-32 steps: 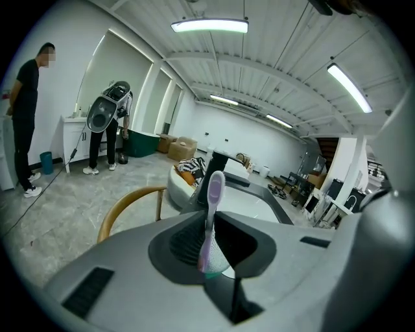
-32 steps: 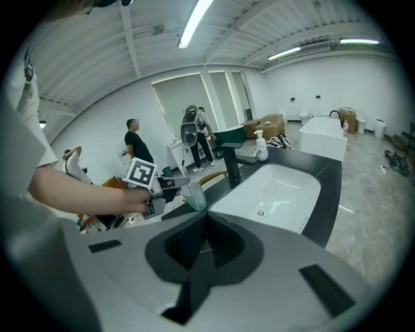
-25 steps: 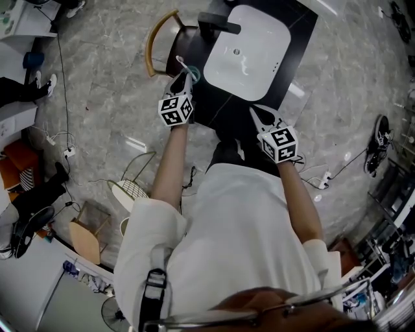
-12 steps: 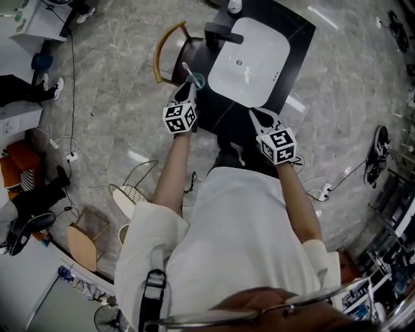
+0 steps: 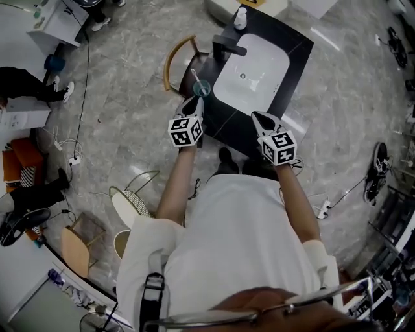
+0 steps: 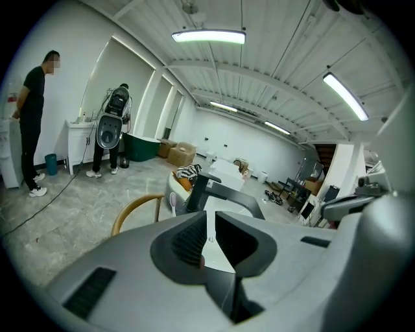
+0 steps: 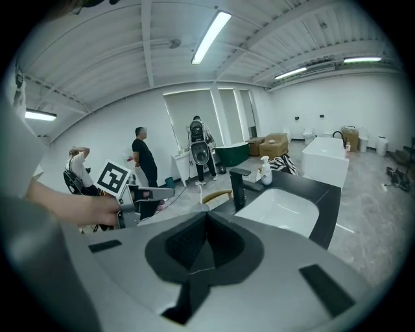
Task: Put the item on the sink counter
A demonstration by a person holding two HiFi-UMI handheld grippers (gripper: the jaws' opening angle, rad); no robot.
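Closest in, my left claw point(image 6: 211, 218) has its jaws a narrow slit apart with nothing between them; a strip of the white sink point(image 6: 211, 243) shows through the slit. Just past its left jaw, the head of a toothbrush point(image 6: 172, 202) pokes up. From the head view, that toothbrush stands in a clear cup point(image 5: 202, 87) right beyond the claw's tips. The cup sits at the left edge of the black counter point(image 5: 227, 123), apart from the jaws as far as I can tell. My right claw point(image 7: 206, 215) has its jaws pressed together and holds nothing; it hovers over the counter's near edge, right of the sink's front. Both claws point away from my body toward the sink, the left one at the counter's left corner, the two well apart. Beyond the cup, a black faucet point(image 5: 227, 45) stands at the sink's far left side, and a soap bottle point(image 5: 240, 18) stands behind it near the counter's far corner. A chair point(image 5: 170, 61) with a curved wooden back sits on the marble floor point(image 5: 117, 97) just left of the counter. Farther off in the left gripper view, a person point(image 6: 32, 123) in dark clothes stands by a white wall.
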